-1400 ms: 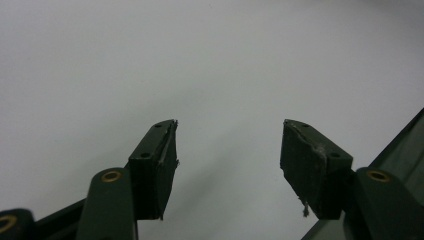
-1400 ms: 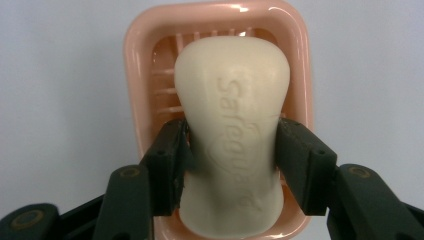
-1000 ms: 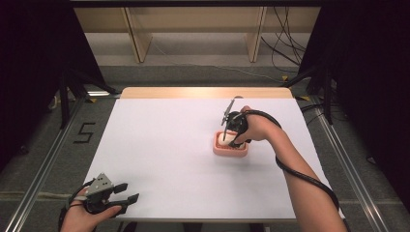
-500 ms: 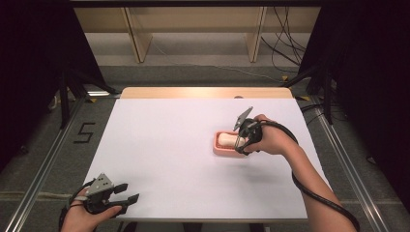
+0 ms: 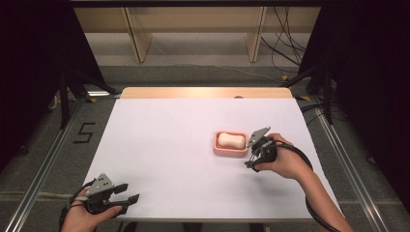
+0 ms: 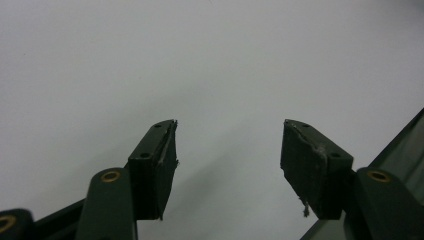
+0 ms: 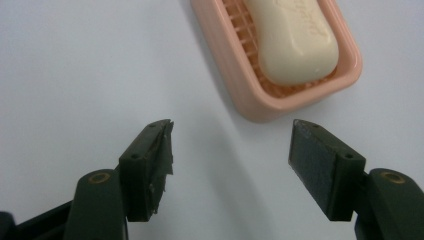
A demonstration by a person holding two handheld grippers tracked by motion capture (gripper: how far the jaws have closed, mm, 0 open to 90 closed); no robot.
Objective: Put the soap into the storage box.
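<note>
A cream bar of soap (image 5: 231,140) (image 7: 295,40) lies in a pink soap dish (image 5: 217,148) (image 7: 250,106) right of the middle of the white table (image 5: 169,145). My right gripper (image 5: 250,155) (image 7: 230,150) hovers just off the dish's right side, apart from it. Its jaws are open and have just been closing a little, with nothing between them. My left gripper (image 5: 129,192) (image 6: 227,150) rests at the front left corner of the table, open over bare white surface.
A wooden strip (image 5: 203,93) runs along the table's far edge, with shelving legs and cables beyond it. Metal rails (image 5: 43,164) flank the table on both sides. A cable (image 5: 302,159) trails from the right gripper along the forearm.
The right gripper has pulled back from above the dish toward the right and near side, leaving the soap in the dish. The left gripper has kept still.
</note>
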